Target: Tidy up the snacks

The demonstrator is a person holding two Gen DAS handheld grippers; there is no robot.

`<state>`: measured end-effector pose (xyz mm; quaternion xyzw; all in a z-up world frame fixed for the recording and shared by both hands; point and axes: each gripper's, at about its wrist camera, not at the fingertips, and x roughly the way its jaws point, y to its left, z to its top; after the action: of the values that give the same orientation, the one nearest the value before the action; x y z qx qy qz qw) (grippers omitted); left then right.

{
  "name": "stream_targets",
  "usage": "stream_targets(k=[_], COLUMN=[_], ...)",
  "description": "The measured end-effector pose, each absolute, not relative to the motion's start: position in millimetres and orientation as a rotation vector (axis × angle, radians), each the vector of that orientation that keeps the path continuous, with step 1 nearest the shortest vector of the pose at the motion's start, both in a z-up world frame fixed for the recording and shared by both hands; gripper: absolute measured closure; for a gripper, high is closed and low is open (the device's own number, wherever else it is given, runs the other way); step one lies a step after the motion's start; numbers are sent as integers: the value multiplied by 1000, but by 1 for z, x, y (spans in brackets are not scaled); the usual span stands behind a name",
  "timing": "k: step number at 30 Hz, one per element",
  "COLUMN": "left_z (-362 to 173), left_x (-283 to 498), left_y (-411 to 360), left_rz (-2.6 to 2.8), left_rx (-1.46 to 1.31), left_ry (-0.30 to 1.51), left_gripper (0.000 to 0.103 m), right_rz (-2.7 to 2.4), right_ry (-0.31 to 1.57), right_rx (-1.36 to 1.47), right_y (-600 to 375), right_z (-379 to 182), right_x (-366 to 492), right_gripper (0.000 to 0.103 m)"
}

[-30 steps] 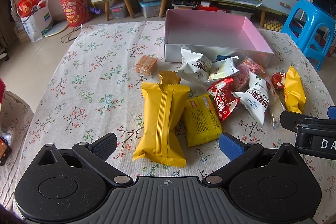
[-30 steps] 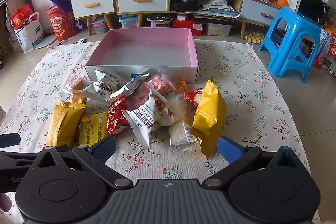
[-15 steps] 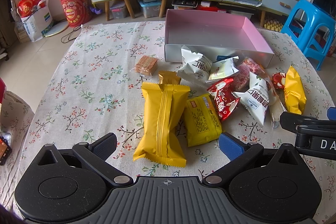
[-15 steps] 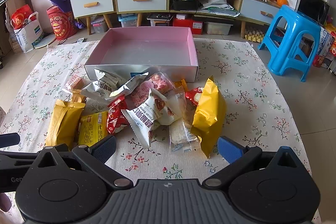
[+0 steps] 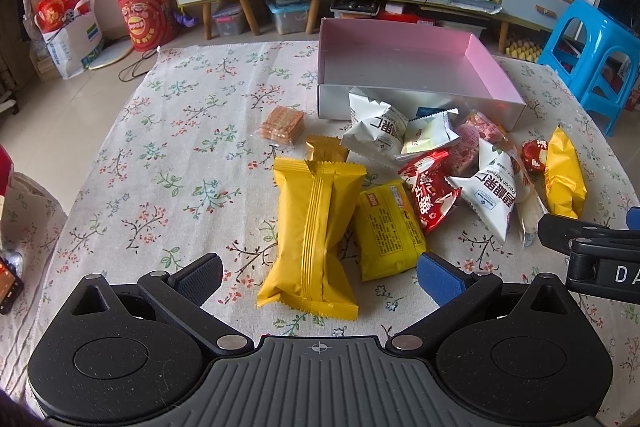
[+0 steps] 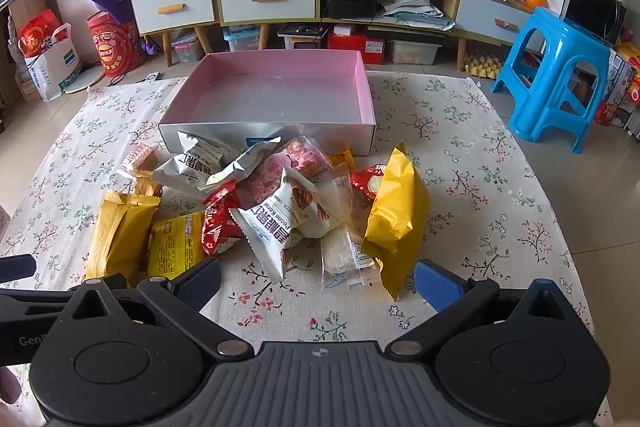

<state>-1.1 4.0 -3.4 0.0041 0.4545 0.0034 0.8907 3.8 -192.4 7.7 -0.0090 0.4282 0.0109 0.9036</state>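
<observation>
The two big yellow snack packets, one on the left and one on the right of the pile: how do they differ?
The left yellow packet lies flat, seam up; the right yellow packet is propped against the pile. The left one touches the small yellow pack; the right one overlaps a clear wrapper. Both are plain, unprinted yellow, outside the pink box.

One pink box stood on the worktop. In front of it lay three yellow packets: two long and one flat. There were two white pecan packets, two red ones, and one orange wafer pack.
</observation>
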Motion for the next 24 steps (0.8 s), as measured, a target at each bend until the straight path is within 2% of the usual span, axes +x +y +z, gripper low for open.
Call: stream_targets(k=[11, 17, 24], left_z=[6, 19, 28], left_x=[1, 7, 31], left_y=[10, 17, 31], left_rz=[21, 32, -66], left_rx=[5, 54, 37], left_ry=[884, 793, 835], left_gripper=[0, 0, 0], right_rz=[-16, -7, 84], right_ry=[852, 884, 959], right_rx=[-27, -6, 105], right_y=[-193, -198, -214], right_z=[17, 23, 36], right_x=[6, 23, 51], right_gripper=[10, 10, 10])
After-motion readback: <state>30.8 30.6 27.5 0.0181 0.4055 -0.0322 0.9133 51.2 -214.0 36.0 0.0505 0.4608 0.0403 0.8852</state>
